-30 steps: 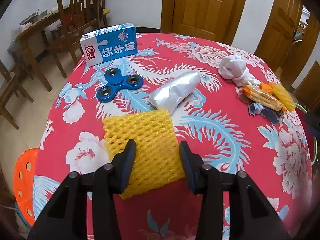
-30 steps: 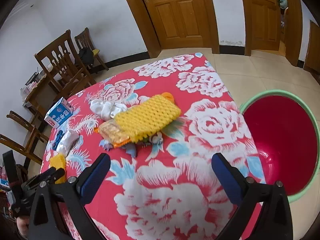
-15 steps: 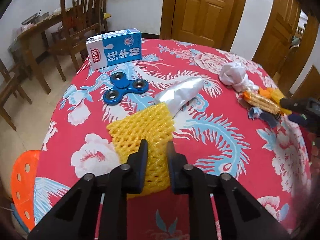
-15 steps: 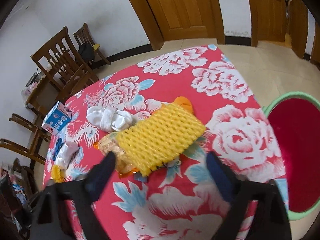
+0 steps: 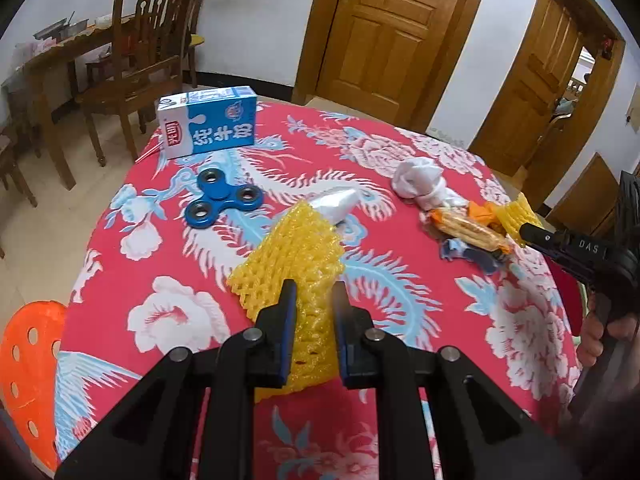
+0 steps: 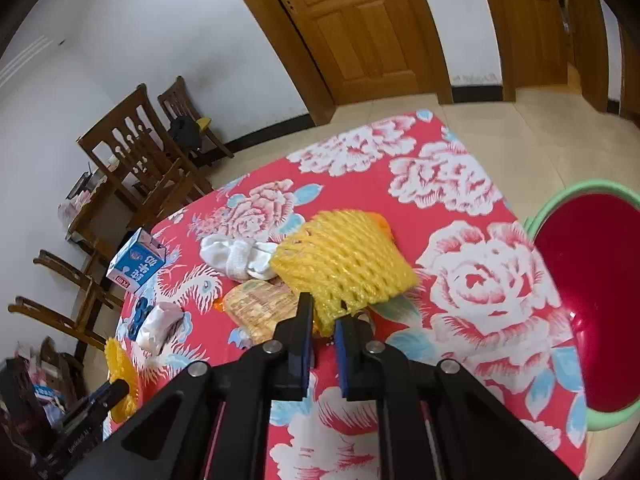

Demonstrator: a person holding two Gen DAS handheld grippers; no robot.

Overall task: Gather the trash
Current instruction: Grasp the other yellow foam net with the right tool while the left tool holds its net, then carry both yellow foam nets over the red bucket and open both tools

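Note:
My left gripper (image 5: 314,292) is shut on a yellow foam net (image 5: 296,248), whose far end stands lifted off the red floral tablecloth (image 5: 168,280). A silver wrapper (image 5: 336,200) lies just behind the net. In the right wrist view my right gripper (image 6: 324,314) has its jaws closing on the near corner of a second yellow foam net (image 6: 344,260), pads pressing it. That net rests partly on a snack wrapper (image 6: 260,304), beside a white crumpled wad (image 6: 236,256). A red basin with a green rim (image 6: 600,280) sits below the table's right edge.
A blue fidget spinner (image 5: 224,202) and a blue milk carton (image 5: 208,122) sit at the far left of the table. An orange stool (image 5: 28,352) stands low on the left. Wooden chairs (image 5: 152,40) and doors (image 5: 384,28) line the back.
Both grippers went from open to shut. The left pinched its foam net and raised it off the cloth. The right moved in on the second net and clamped its corner.

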